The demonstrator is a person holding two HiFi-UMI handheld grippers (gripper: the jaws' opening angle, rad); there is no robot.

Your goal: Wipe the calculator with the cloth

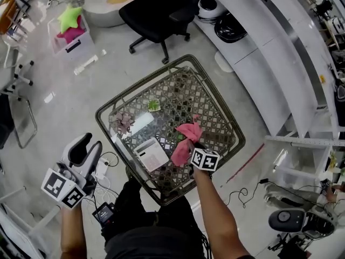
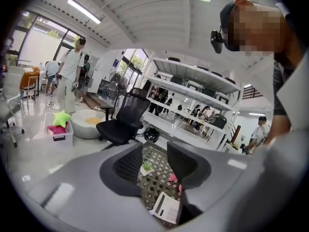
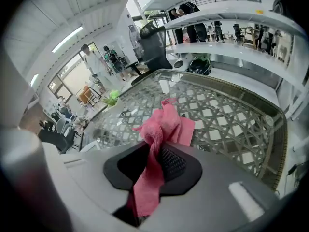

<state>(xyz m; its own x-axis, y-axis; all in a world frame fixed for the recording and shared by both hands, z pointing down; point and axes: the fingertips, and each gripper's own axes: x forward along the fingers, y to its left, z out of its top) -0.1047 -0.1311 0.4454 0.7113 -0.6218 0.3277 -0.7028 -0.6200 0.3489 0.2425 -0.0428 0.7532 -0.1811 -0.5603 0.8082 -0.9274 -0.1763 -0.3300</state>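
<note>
The white calculator (image 1: pixel 151 154) lies flat near the front edge of the glass-topped wicker table (image 1: pixel 218 102); in the left gripper view the calculator (image 2: pixel 166 208) shows low between the jaws. A pink cloth (image 1: pixel 186 139) hangs bunched from my right gripper (image 1: pixel 197 147), just right of the calculator and apart from it. In the right gripper view the cloth (image 3: pixel 161 129) is pinched between the jaws of the right gripper (image 3: pixel 155 161) and droops forward over the table. My left gripper (image 1: pixel 89 147) is off the table's left corner, open and empty; it (image 2: pixel 154 161) points at the table.
A small green potted plant (image 1: pixel 154 105) and a dried flower bunch (image 1: pixel 122 121) stand on the table's far left part. A black office chair (image 1: pixel 156 15) is behind the table, a white counter (image 1: pixel 269 53) to its right. Cables (image 1: pixel 108 163) lie on the floor.
</note>
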